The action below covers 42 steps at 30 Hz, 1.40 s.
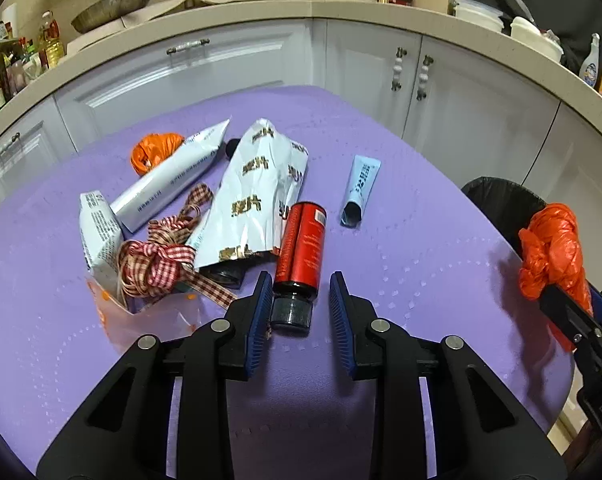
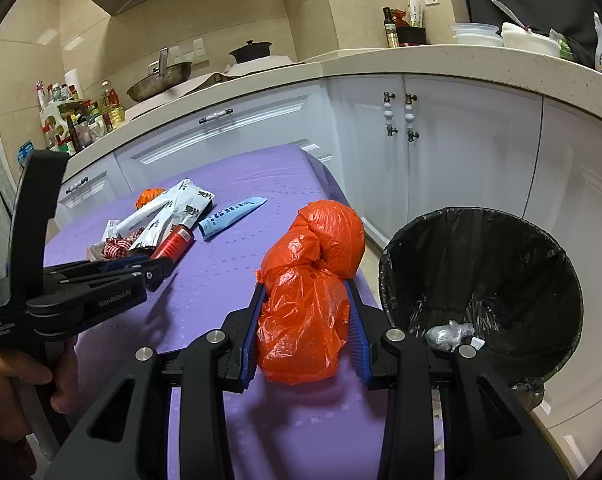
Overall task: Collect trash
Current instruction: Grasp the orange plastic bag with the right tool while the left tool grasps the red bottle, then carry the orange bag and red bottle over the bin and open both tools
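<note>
Two tools are busy: the right tool (image 2: 307,322) is clenched on a knotted orange bag (image 2: 307,300) above the worktop (image 2: 229,280) edge, just beside the black-lined bin (image 2: 481,280). The left tool (image 1: 299,304) straddles the red bottle's (image 1: 301,248) cap end, its pads seemingly not yet pressing. Squeezed off-centre, that round bottle could roll away, and the slack bag could snag the bin's rim.

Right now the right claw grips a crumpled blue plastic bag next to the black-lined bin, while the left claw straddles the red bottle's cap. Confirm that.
Not quite: the crumpled plastic bag in the right claw is orange, not blue, as the right wrist view shows. The rest stands: it is next to the black-lined bin, and the left claw straddles the cap of the red bottle.
</note>
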{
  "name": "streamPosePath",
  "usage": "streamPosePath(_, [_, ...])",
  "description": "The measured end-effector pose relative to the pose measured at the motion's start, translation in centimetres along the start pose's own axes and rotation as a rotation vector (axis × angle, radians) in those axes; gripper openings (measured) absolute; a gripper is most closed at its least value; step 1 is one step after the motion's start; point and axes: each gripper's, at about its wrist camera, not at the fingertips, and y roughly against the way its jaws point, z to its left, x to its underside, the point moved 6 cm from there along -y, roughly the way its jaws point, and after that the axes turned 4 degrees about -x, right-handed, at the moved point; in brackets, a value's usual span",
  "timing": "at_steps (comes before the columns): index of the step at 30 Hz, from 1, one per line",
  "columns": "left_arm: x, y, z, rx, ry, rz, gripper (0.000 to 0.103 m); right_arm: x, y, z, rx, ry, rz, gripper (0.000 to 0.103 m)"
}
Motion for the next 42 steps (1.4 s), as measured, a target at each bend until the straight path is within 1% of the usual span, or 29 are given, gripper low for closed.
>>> streamPosePath(1, [0.1, -0.1, 0.0, 0.002, 0.001, 0.006, 0.029, 0.0, 0.0, -0.1, 0.0, -0.002, 0.0, 0.038])
streamPosePath(2, [0.1, -0.2, 0.0, 0.004, 0.0, 0.011, 0.023, 0.0, 0.0, -0.1, 0.0, -0.002, 0.001, 0.038])
streamPosePath(7, [0.1, -0.1, -0.1, 0.007, -0.007, 0.006, 0.023, 0.0, -0.1, -0.2, 0.001, -0.002, 0.001, 0.038])
streamPosePath(12, [-0.1, 0.8, -0.1, 0.009, 0.002, -0.029, 0.023, 0.0, 0.1, -0.4, 0.021, 0.0, -0.009, 0.038])
streamPosePath(18, [0.0, 2.5, -0.4, 0.045, 0.008, -0.054, 0.023, -0.5, 1.0, -1.3, 0.063, 0.001, -0.028, 0.038])
streamPosePath(21, [-0.1, 3.7, -1.1, 0.066, -0.001, -0.073, 0.023, -0.8, 1.6, -2.4, 0.105, 0.001, -0.041, 0.038])
streamPosePath(25, [-0.4, 5.0, -2.6, 0.105, -0.021, -0.102, 0.023, -1.0, 2.4, -4.3, 0.165, -0.016, -0.052, 0.038])
streamPosePath(32, [-1.1, 5.6, -6.0, 0.169, -0.067, -0.132, 0.023, -1.4, 4.2, -8.3, 0.278, -0.048, -0.074, 0.038])
streamPosePath(38, [-2.0, 5.6, -9.3, 0.217, -0.103, -0.157, 0.023, -1.3, 5.2, -11.2, 0.339, -0.076, -0.085, 0.038])
streamPosePath(42, [-2.8, 5.8, -11.8, 0.246, -0.132, -0.184, 0.023, -1.4, 5.3, -12.6, 0.359, -0.083, -0.085, 0.038])
